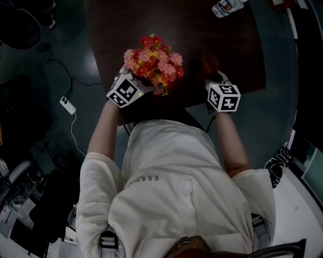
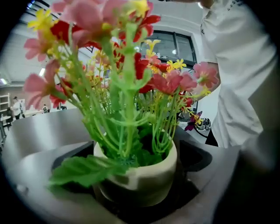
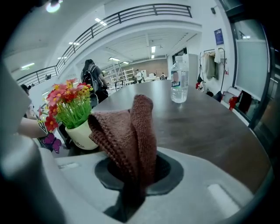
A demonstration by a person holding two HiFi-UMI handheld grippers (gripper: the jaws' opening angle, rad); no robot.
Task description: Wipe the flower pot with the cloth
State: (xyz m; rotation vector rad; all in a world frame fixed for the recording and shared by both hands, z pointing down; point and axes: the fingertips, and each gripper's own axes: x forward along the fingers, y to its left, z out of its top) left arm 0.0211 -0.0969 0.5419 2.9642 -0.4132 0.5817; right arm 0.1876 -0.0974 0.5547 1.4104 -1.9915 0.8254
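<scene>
The cream flower pot [image 2: 146, 177] holds red, pink and yellow artificial flowers [image 1: 154, 60] and stands near the front edge of the dark wooden table [image 1: 202, 30]. My left gripper [image 2: 140, 197] is open wide with the pot between its jaws; a gap shows on each side. In the head view the left gripper [image 1: 135, 78] sits at the flowers' left and the blooms hide the pot. My right gripper [image 3: 131, 188] is shut on a folded brown knitted cloth [image 3: 131, 131], held just right of the pot [image 3: 83, 133]. The cloth [image 1: 209, 64] pokes out ahead of the right gripper [image 1: 216, 75].
A clear water bottle [image 3: 179, 85] stands at the far side of the table, also seen as the bottle [image 1: 227, 6] at the top of the head view. A power strip [image 1: 67, 105] with cables lies on the floor to the left. A purple butterfly ornament [image 3: 51, 142] hangs beside the pot.
</scene>
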